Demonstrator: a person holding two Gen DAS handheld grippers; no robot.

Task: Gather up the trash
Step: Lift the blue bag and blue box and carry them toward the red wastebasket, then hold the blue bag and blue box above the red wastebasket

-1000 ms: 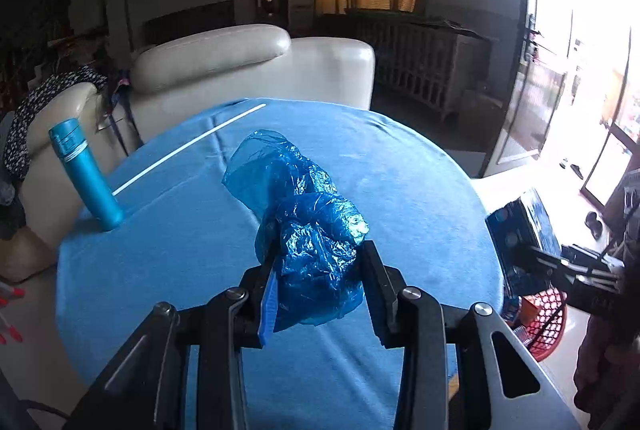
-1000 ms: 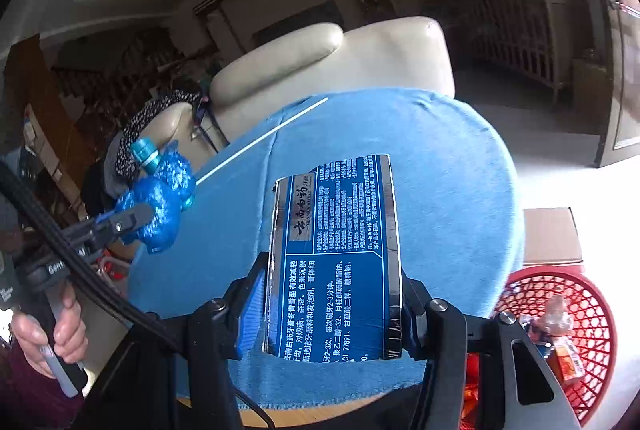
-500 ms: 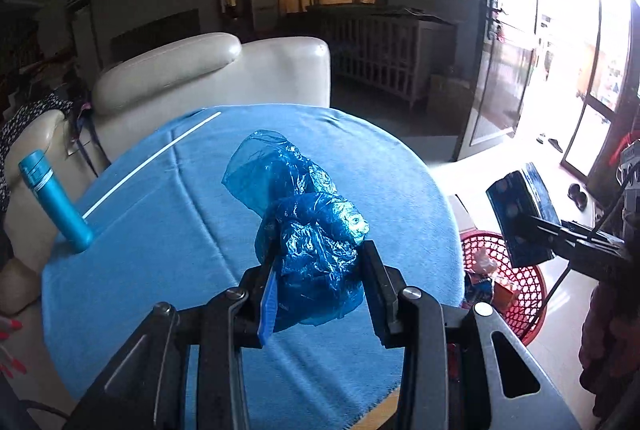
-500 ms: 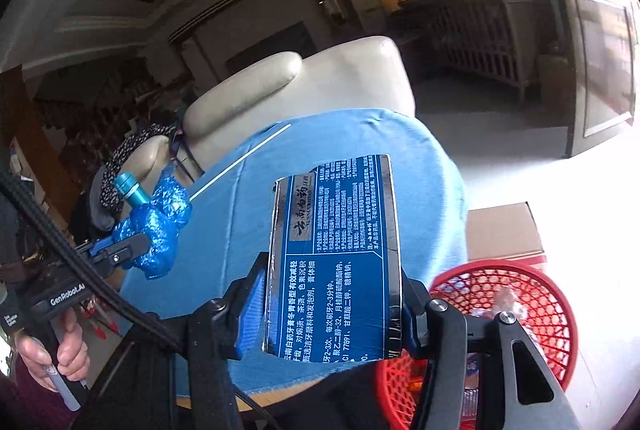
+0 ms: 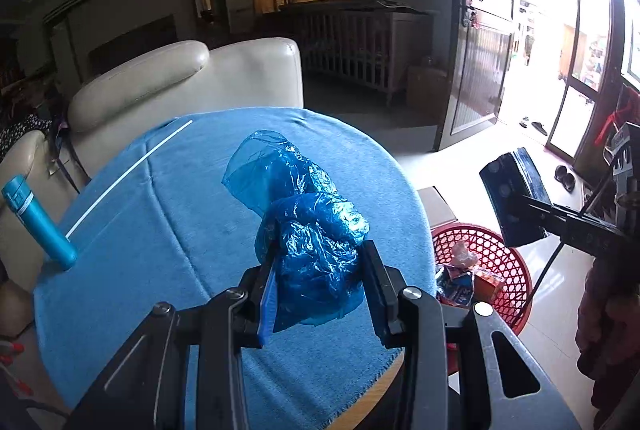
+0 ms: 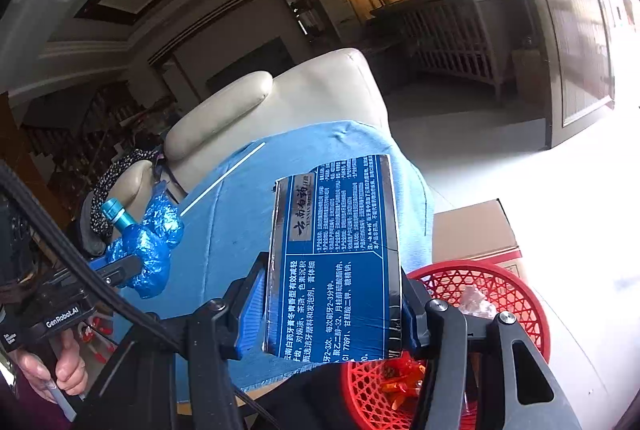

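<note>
My left gripper point(image 5: 320, 294) is shut on a crumpled blue plastic bag point(image 5: 308, 230), held above the near edge of the round table. The same bag point(image 6: 150, 246) shows at the left of the right wrist view. My right gripper point(image 6: 332, 306) is shut on a dark blue printed box point(image 6: 340, 254), held just above the red mesh basket point(image 6: 516, 294). In the left wrist view that box point(image 5: 512, 197) hangs at the right, over the basket point(image 5: 504, 254), which stands on the floor with several wrappers inside.
The table has a blue cloth point(image 5: 168, 238). On it stand a teal bottle point(image 5: 38, 222) and lies a thin white stick point(image 5: 128, 173). A cream sofa point(image 5: 192, 77) is behind the table. A cardboard box point(image 6: 476, 234) sits on the floor beside the basket. A hand point(image 6: 56, 370) grips the left handle.
Both grippers have swung to the right with their loads. The red basket has come further into both views, and the teal bottle has slid toward the left edge.
</note>
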